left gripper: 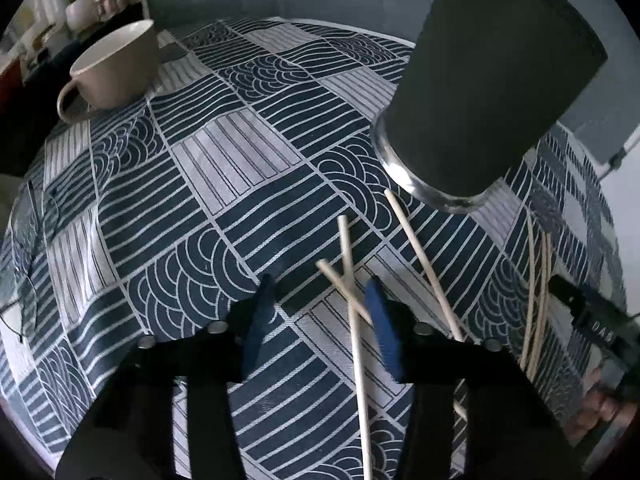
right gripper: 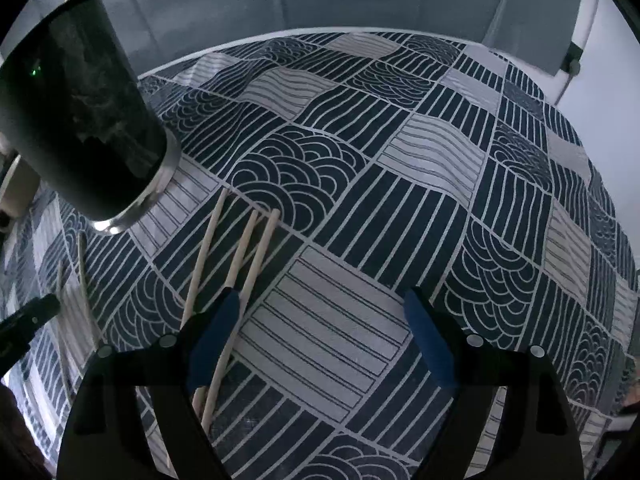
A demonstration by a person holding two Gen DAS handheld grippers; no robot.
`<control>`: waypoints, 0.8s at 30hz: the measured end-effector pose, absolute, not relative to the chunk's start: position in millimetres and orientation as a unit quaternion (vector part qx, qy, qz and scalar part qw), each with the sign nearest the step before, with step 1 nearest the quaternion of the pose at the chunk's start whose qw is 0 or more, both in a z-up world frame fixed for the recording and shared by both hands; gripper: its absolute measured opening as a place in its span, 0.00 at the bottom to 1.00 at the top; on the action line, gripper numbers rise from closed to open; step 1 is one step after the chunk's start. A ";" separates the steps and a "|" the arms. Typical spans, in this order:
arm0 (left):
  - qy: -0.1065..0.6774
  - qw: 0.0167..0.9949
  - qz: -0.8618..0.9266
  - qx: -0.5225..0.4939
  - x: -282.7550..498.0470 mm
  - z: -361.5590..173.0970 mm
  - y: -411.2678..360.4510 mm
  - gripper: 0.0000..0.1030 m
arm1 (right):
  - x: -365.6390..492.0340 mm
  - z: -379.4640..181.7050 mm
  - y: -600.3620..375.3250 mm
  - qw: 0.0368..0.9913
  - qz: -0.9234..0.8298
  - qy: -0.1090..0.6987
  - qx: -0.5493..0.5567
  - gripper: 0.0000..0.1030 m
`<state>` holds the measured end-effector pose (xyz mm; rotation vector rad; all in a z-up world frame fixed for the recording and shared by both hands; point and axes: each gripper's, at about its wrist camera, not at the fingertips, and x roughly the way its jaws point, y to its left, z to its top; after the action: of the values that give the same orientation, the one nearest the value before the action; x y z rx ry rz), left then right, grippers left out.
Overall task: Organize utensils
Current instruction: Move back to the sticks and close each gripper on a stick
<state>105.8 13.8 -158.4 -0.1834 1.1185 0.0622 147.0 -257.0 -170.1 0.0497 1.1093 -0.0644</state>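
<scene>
Over the patterned cloth: two hand-held grippers pointing steeply down among loose chopsticks, dark tumbler [left gripper: 492, 92] standing near them.
Left gripper [left gripper: 320, 312]: jaws partly open, blue pads astride a crossed pair of chopsticks [left gripper: 351, 280]; the right pad is at the crossing, the left pad stands clear, so no firm pinch that I can see.
Right gripper [right gripper: 320, 332]: jaws wide, nothing between them; a cluster of three chopsticks [right gripper: 244, 252] runs under its left finger.
Tablecloth [right gripper: 360, 208]: soft and slightly rumpled.
Mug [left gripper: 116, 68]: far corner, well apart.
Risk, crossed pair: closing here could catch one stick and flick the other aside, or scissor them out of the pads.
Risk, cloth: pads coming down steeply may pinch fabric along with wood.
Risk, tumbler: close beside the sticks; a long chopstick swinging up could knock it.
Risk, right side: its left finger may roll the cluster away.
</scene>
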 end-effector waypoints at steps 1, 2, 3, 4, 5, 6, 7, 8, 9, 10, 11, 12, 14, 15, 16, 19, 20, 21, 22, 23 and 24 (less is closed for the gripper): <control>0.530 0.843 0.029 -0.083 105.6 -158.7 13.8 0.37 | 147.4 -169.4 -255.5 0.848 -0.026 0.528 0.022 0.70; 0.530 0.843 0.031 -0.082 105.1 -158.5 13.9 0.35 | 147.8 -168.9 -254.1 0.847 -0.021 0.530 0.021 0.64; 0.531 0.843 0.033 -0.083 105.1 -158.7 15.3 0.29 | 148.0 -168.4 -253.1 0.846 -0.018 0.532 0.021 0.62; 0.531 0.842 0.032 -0.089 105.0 -159.1 18.1 0.24 | 148.1 -167.9 -252.0 0.845 -0.011 0.534 0.023 0.58; 0.533 0.840 0.030 -0.097 104.9 -159.3 20.2 0.23 | 148.0 -167.3 -251.5 0.844 -0.006 0.536 0.024 0.53; 0.534 0.838 0.028 -0.111 104.7 -159.4 24.1 0.21 | 147.8 -167.1 -251.5 0.843 -0.002 0.537 0.025 0.50; 0.535 0.835 0.028 -0.127 104.1 -160.0 28.8 0.18 | 147.3 -166.1 -251.7 0.842 0.005 0.539 0.029 0.43; 0.536 0.832 0.028 -0.139 103.1 -160.6 31.8 0.17 | 146.9 -165.6 -251.5 0.841 0.008 0.541 0.030 0.35; 0.536 0.829 0.026 -0.157 101.9 -161.5 36.8 0.16 | 146.4 -164.8 -251.3 0.840 0.008 0.542 0.028 0.32; 0.536 0.827 0.025 -0.167 100.4 -161.7 38.7 0.15 | 146.2 -166.4 -250.2 0.836 -0.003 0.549 0.015 0.15; 0.535 0.825 0.023 -0.178 98.7 -162.2 41.2 0.15 | 145.1 -166.8 -250.1 0.838 -0.007 0.546 0.005 0.13; 0.535 0.824 0.021 -0.186 97.1 -162.7 42.8 0.14 | 143.8 -167.3 -251.0 0.840 -0.002 0.543 0.002 0.13; 0.535 0.821 0.018 -0.198 95.7 -163.2 45.4 0.14 | 143.5 -167.5 -252.8 0.839 -0.001 0.545 0.005 0.13; 0.535 0.819 0.017 -0.206 95.6 -163.7 47.0 0.13 | 143.6 -167.4 -254.8 0.838 -0.002 0.546 0.014 0.13; 0.536 0.817 0.016 -0.212 95.5 -164.1 47.6 0.13 | 143.4 -167.4 -256.9 0.837 -0.002 0.546 0.024 0.13; 0.538 0.812 0.011 -0.227 95.7 -163.8 49.9 0.12 | 143.3 -168.1 -267.0 0.836 0.012 0.545 0.067 0.16; 0.538 0.812 0.009 -0.228 95.8 -163.7 50.2 0.11 | 143.3 -168.6 -268.8 0.836 0.012 0.545 0.071 0.16; 0.537 0.812 0.007 -0.228 96.2 -163.0 50.2 0.11 | 142.9 -168.7 -271.3 0.835 0.014 0.544 0.079 0.16; 0.536 0.813 0.004 -0.228 96.7 -161.8 49.8 0.11 | 141.9 -168.3 -271.1 0.834 0.016 0.544 0.090 0.16; 0.535 0.814 0.002 -0.226 97.0 -161.0 49.7 0.11 | 141.4 -168.2 -273.3 0.833 0.018 0.544 0.103 0.16; 0.535 0.815 0.000 -0.223 97.7 -160.1 49.2 0.11 | 141.3 -168.5 -274.5 0.831 0.019 0.544 0.114 0.17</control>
<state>97.7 49.2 -160.1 -0.4768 1.1415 0.0008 141.3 -274.5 -168.5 0.2420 1.1532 0.0401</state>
